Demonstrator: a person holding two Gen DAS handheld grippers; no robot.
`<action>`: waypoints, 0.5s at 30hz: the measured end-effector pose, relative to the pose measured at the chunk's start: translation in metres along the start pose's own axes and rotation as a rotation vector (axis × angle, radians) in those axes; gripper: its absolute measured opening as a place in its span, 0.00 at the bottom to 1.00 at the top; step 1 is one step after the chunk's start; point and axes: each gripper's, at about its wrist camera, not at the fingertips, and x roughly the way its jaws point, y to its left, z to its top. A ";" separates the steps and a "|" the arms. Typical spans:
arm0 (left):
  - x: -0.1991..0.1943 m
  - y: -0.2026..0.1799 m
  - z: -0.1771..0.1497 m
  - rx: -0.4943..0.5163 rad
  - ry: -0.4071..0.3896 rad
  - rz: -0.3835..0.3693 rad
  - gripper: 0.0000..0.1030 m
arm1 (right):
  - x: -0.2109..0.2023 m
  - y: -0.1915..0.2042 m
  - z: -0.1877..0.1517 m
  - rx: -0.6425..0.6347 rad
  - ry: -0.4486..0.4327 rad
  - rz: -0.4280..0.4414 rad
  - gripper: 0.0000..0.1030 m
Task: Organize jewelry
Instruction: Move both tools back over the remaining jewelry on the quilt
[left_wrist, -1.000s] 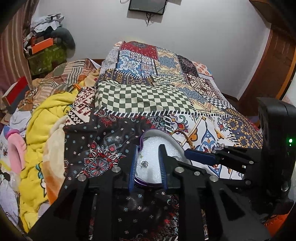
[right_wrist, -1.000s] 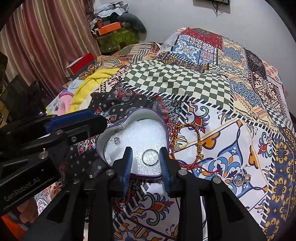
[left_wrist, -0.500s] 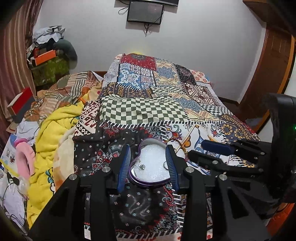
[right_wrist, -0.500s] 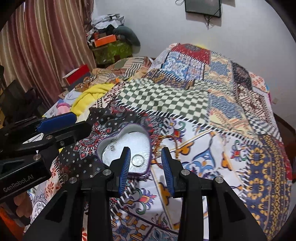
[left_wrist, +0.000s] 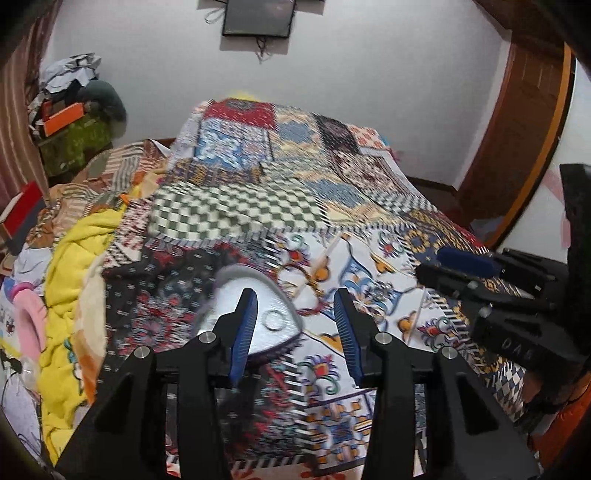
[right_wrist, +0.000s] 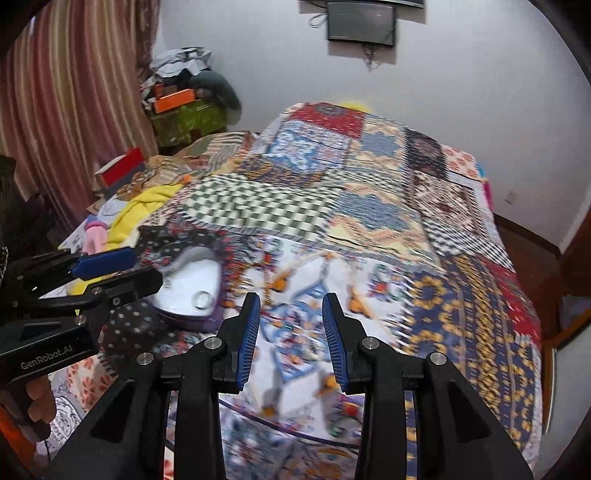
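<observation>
Left wrist view: left gripper (left_wrist: 295, 328) and right gripper (right_wrist: 290, 325) both gape wide, holding nothing.

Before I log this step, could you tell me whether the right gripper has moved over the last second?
Yes. The right gripper has drawn back and swung right: the heart box, earlier between its fingers, now lies to their left.

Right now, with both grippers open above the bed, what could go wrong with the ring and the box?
1. The ring lies loose in the open heart box; a knock from the left gripper, close over it, could spill it.
2. The box sits on a soft, rumpled quilt, so it may tip.
3. On that busy pattern, a dropped ring would be hard to find. The right gripper holds nothing.
</observation>
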 end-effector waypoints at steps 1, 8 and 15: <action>0.004 -0.004 -0.001 0.006 0.011 -0.007 0.41 | -0.001 -0.007 -0.002 0.010 0.002 -0.011 0.31; 0.039 -0.029 -0.012 0.026 0.110 -0.070 0.41 | 0.000 -0.048 -0.019 0.081 0.041 -0.072 0.31; 0.074 -0.050 -0.028 0.050 0.206 -0.113 0.41 | 0.009 -0.068 -0.037 0.116 0.089 -0.078 0.31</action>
